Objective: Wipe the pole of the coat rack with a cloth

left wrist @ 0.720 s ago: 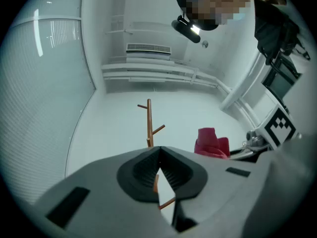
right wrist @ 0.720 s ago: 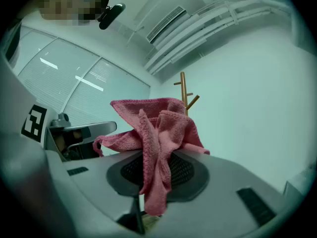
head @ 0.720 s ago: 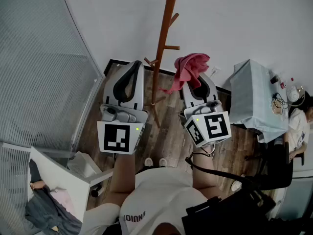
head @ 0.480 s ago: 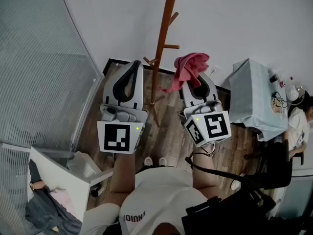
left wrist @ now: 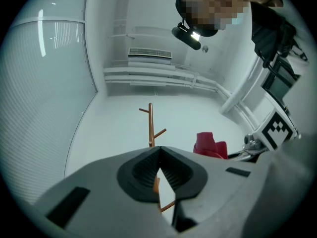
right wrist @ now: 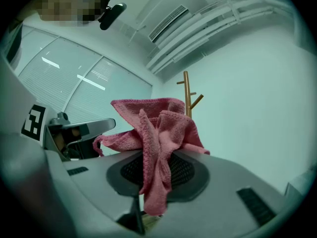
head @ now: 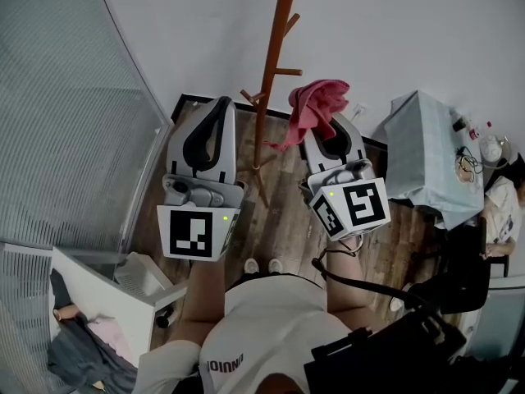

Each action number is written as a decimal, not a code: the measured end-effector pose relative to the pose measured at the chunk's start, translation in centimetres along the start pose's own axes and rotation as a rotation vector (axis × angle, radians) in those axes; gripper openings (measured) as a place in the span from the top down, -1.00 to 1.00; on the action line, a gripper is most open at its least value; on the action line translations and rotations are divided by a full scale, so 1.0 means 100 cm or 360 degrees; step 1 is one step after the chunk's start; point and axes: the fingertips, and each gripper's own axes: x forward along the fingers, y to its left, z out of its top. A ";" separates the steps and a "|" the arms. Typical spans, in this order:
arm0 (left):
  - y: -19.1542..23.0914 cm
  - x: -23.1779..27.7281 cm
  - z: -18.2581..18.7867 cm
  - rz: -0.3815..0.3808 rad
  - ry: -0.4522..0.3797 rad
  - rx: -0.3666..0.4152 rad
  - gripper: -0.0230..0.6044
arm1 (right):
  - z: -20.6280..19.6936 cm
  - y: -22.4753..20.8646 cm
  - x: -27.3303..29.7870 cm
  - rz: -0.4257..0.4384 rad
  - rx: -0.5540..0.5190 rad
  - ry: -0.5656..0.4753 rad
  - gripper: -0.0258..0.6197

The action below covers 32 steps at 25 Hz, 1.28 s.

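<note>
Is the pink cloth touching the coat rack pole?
Apart. The left gripper view shows bare wall between the pink cloth and the pole.

The coat rack pole point(head: 271, 72) is plain orange-brown wood. It stands upright by the white wall, and short pegs angle off it at different heights. The cloth point(head: 316, 109) is a pinkish-red terry rag, all bunched up and pinched in the right gripper point(head: 326, 134). It sits just right of the pole, with one corner dangling toward it.
</note>
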 end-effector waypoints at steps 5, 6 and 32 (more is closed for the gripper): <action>0.012 -0.007 -0.009 -0.0004 0.0060 -0.0011 0.88 | -0.006 0.010 0.006 -0.0014 -0.0009 0.0019 0.63; 0.012 -0.007 -0.013 -0.0008 0.0077 -0.0016 0.89 | -0.007 0.009 0.006 -0.0020 -0.0012 0.0022 0.63; 0.040 0.073 -0.075 0.0109 0.0171 0.0006 0.89 | -0.014 -0.059 0.100 0.0050 -0.0162 -0.0040 0.63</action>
